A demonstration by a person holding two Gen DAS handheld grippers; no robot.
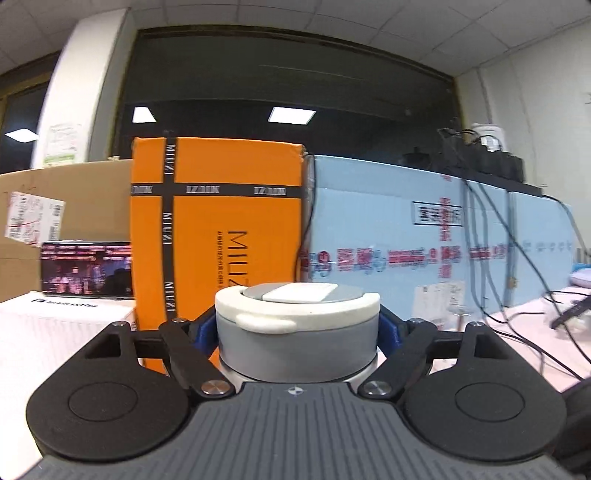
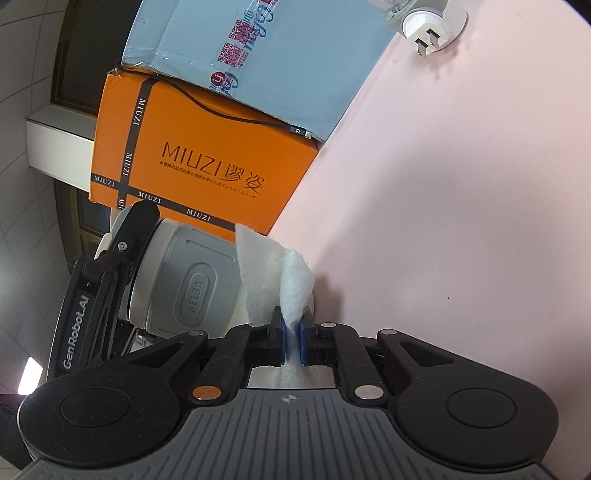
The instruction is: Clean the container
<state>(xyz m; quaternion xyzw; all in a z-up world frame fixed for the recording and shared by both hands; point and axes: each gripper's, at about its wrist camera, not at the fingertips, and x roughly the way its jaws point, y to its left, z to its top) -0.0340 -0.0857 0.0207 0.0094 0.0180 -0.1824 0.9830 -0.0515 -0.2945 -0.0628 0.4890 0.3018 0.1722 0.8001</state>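
The container is a grey cylindrical cup with a white lid rim and a white flap on top. My left gripper is shut on its upper body, blue pads on both sides, and holds it upright. In the right wrist view the container shows its grey side with an embossed label, with the left gripper's black finger at its lid end. My right gripper is shut on a white cloth, which lies against the container's side near its lower end.
An orange MIUZI box and a light blue carton stand behind the container on the pink table. Black cables hang over the carton. A phone with a lit screen leans at the left. A white plug adapter lies on the table.
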